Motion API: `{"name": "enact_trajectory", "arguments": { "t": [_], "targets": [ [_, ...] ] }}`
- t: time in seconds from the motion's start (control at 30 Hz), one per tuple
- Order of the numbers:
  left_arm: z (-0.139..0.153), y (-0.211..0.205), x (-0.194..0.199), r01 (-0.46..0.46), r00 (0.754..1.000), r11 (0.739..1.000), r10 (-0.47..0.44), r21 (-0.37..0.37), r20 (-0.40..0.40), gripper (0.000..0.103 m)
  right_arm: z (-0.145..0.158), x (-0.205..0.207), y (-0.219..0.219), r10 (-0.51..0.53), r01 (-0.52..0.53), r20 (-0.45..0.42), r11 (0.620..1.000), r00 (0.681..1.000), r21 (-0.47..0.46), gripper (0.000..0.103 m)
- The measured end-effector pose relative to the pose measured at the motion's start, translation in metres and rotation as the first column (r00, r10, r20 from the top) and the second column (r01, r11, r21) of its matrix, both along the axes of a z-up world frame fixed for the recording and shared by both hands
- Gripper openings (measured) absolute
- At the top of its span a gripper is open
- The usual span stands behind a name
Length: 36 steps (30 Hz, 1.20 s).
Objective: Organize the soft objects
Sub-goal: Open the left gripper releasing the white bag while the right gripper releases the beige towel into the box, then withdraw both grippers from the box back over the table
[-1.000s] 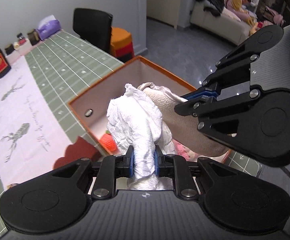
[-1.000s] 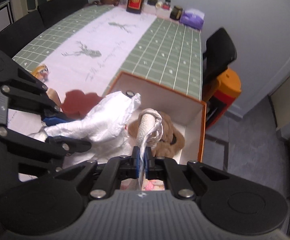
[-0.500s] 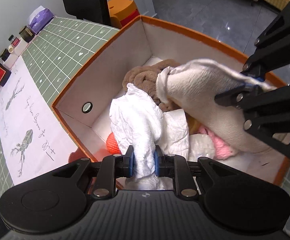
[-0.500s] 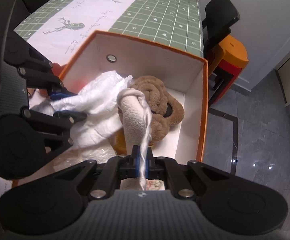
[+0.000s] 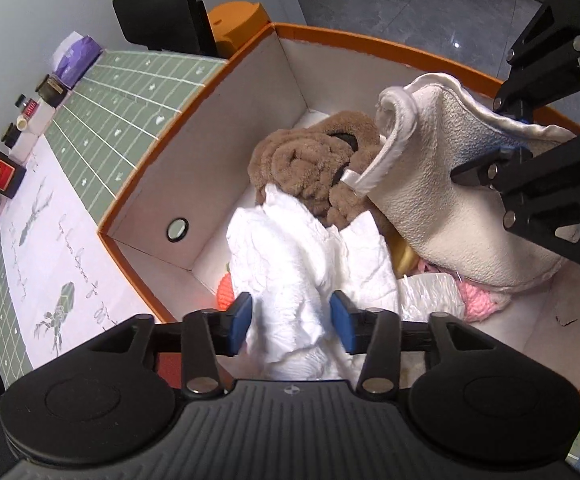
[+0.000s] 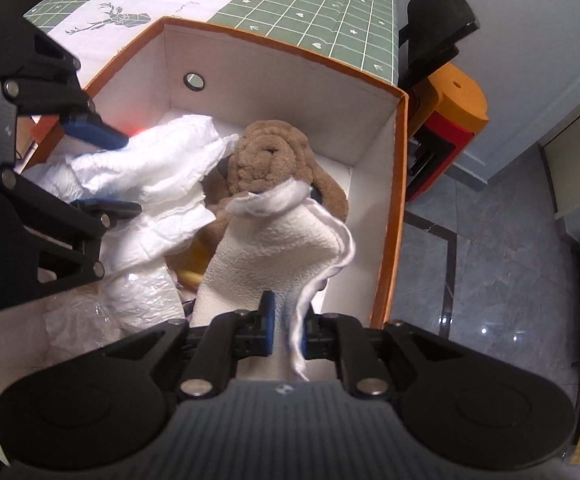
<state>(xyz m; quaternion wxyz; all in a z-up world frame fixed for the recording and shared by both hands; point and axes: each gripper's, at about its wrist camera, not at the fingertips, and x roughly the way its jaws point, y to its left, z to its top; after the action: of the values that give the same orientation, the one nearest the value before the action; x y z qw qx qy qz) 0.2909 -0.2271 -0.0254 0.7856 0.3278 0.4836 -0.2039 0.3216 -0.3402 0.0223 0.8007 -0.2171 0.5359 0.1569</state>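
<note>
White cloth (image 5: 290, 264) released; left fingers (image 5: 241, 320) have opened.

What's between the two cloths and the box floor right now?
Both cloths are already inside the orange box. Under the white crumpled cloth sit clear plastic wrap and an orange knit item. Under the cream towel lie the brown plush and a pink knit piece.
</note>
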Motion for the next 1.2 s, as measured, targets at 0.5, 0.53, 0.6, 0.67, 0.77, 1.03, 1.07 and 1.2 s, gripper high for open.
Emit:
{"name": "enact_trajectory", "arguments": {
  "t": [0.5,0.53,0.6,0.67,0.77,1.03,1.07,1.2],
  "targets": [
    [0.055,0.016,-0.029,0.045,0.981,0.989,-0.017,-0.143,0.194,0.072,0.049,-0.022,0.010,0.004,-0.001,0.132,1.000,0.991,-0.023,0.047],
    [0.058,0.020,-0.031,0.044,0.981,0.988,-0.015,-0.147,0.195,0.071,0.053,-0.026,0.012,0.006,-0.003,0.138,1.000,0.990,-0.021,0.047],
    [0.064,0.027,-0.036,0.042,0.979,0.988,-0.010,-0.152,0.203,0.071,0.060,-0.030,0.018,0.007,-0.006,0.150,1.000,0.989,-0.007,0.048],
    [0.070,0.037,-0.041,0.028,0.978,0.987,0.005,-0.157,0.208,0.071,0.068,-0.035,0.025,0.016,-0.018,0.161,1.000,0.987,0.011,0.050],
    [0.081,0.058,-0.052,0.006,0.975,0.981,0.037,-0.192,0.221,0.071,0.078,-0.047,0.044,0.042,-0.049,0.192,0.998,0.980,0.034,0.053],
    [0.111,0.139,-0.085,-0.115,0.931,0.937,0.217,-0.329,0.292,0.071,0.088,-0.077,0.100,0.121,-0.155,0.229,0.978,0.966,0.140,0.064],
    [0.113,0.149,-0.089,-0.129,0.922,0.930,0.240,-0.344,0.304,0.071,0.086,-0.080,0.107,0.129,-0.167,0.227,0.974,0.965,0.156,0.064],
    [0.114,0.187,-0.102,-0.194,0.894,0.914,0.314,-0.355,0.320,0.071,0.075,-0.091,0.132,0.153,-0.195,0.202,0.958,0.967,0.212,0.064]
  ]
}}
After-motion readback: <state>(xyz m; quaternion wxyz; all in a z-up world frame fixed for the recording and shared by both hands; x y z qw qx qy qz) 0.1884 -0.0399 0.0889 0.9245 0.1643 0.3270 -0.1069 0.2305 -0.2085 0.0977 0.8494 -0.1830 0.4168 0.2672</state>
